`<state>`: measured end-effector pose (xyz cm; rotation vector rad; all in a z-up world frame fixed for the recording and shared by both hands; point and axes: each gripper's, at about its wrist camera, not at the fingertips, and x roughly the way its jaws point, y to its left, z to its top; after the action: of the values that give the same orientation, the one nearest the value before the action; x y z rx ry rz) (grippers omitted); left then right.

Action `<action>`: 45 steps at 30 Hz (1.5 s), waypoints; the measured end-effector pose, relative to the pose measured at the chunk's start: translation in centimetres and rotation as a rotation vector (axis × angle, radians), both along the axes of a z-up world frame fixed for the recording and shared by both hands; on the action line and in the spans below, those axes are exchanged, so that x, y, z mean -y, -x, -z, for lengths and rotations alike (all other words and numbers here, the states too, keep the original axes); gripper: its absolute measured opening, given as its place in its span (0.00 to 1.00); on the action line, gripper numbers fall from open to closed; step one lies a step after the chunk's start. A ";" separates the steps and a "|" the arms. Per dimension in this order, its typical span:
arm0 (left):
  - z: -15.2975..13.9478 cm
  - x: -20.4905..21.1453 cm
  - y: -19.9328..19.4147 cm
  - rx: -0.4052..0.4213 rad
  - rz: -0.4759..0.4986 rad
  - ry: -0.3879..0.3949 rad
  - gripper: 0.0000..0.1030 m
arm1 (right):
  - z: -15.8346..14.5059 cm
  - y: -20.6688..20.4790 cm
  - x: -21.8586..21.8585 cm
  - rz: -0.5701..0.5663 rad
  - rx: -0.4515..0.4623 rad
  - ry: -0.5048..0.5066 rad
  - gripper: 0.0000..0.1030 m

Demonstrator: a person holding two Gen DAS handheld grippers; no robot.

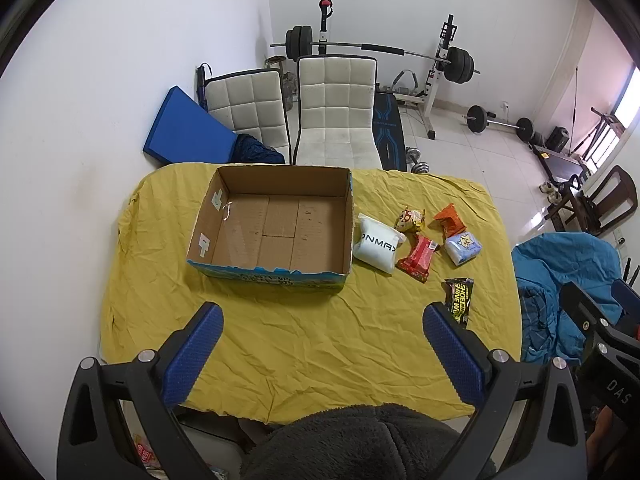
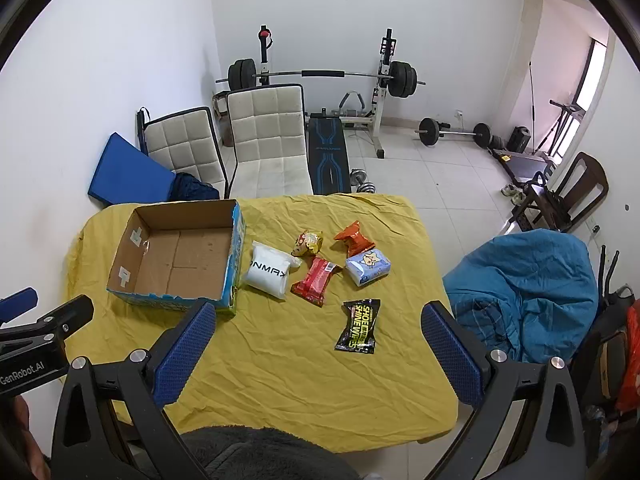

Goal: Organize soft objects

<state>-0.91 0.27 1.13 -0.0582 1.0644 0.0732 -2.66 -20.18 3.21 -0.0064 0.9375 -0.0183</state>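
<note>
An empty open cardboard box sits on the yellow-covered table, left of several soft packs. These are a white pouch, a red pack, a yellow snack bag, an orange bag, a light blue tissue pack and a black wipes pack. My left gripper and right gripper are both open and empty, held above the table's near side.
Two white chairs stand behind the table, with a blue mat and a weight bench beyond. A blue cloth heap lies at the table's right. Dark fleece fills the bottom edge.
</note>
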 end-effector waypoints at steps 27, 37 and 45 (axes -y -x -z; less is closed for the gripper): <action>-0.5 0.0 1.0 0.010 -0.004 0.004 0.99 | -1.3 0.6 -1.3 -0.017 0.025 0.010 1.00; -0.2 0.0 1.0 0.008 -0.005 0.004 0.99 | -1.0 1.1 -1.2 -0.016 0.030 0.018 1.00; -0.1 -0.2 0.9 0.006 -0.008 -0.001 0.99 | -0.8 0.9 -1.2 -0.017 0.029 0.014 1.00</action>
<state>-1.80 0.43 1.22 -0.0621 1.0582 0.0811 -3.58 -18.97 3.98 -0.0271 0.9082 -0.0096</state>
